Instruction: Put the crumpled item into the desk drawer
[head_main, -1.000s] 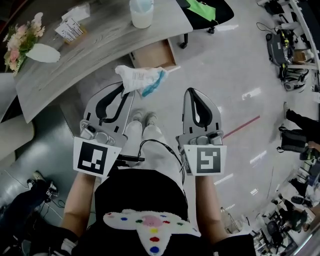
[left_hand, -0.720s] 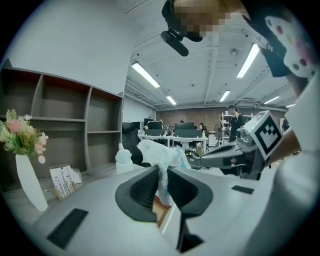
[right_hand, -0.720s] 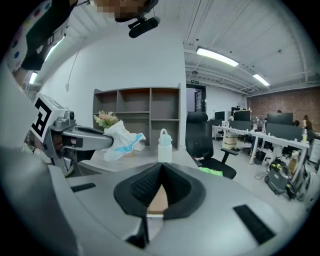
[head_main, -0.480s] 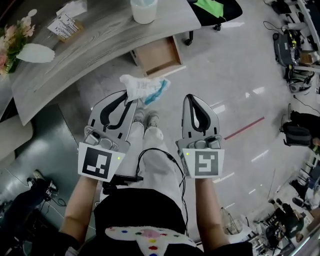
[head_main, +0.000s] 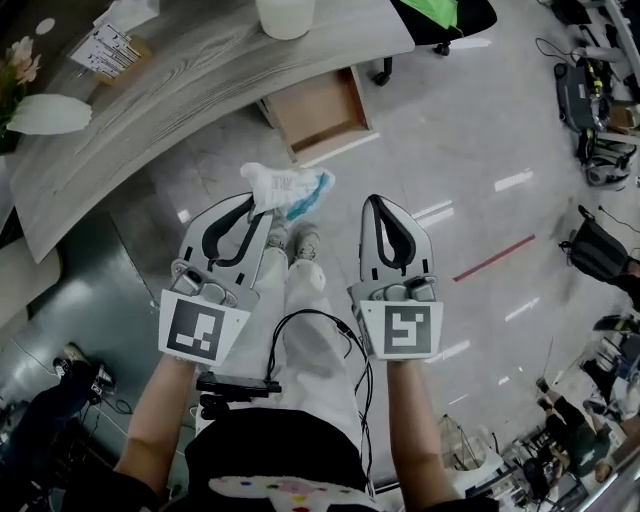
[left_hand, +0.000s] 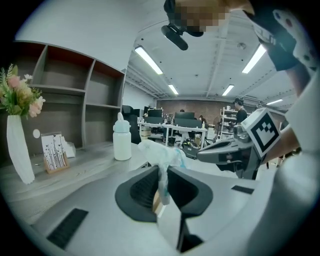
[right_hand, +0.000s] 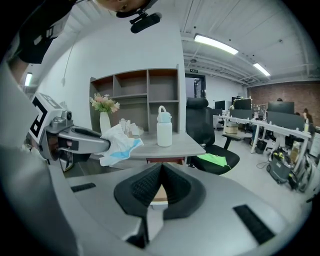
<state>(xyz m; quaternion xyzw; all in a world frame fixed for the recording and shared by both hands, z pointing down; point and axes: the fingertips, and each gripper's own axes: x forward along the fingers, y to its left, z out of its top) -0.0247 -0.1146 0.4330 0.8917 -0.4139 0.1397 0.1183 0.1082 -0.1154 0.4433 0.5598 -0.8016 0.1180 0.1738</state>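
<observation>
A crumpled white and blue item (head_main: 287, 186) is pinched at the tips of my left gripper (head_main: 258, 204), which is shut on it. In the left gripper view the crumpled item (left_hand: 161, 161) stands up between the dark pads of that gripper (left_hand: 161, 175). The wooden desk drawer (head_main: 322, 108) is pulled open under the grey desk (head_main: 180, 110), beyond and slightly right of the item. My right gripper (head_main: 378, 203) hangs beside the left one, shut with nothing in it (right_hand: 160, 170). From the right gripper view the item (right_hand: 117, 142) shows to the left, in front of the desk (right_hand: 170, 144).
On the desk stand a white bottle (head_main: 285, 15), a white vase with flowers (head_main: 45, 110) and a card holder (head_main: 105, 50). A black office chair with a green cloth (head_main: 445, 15) is right of the desk. The person's legs are below the grippers.
Both grippers have come down together, the left still holding the crumpled item. The open drawer now shows more fully ahead of them.
</observation>
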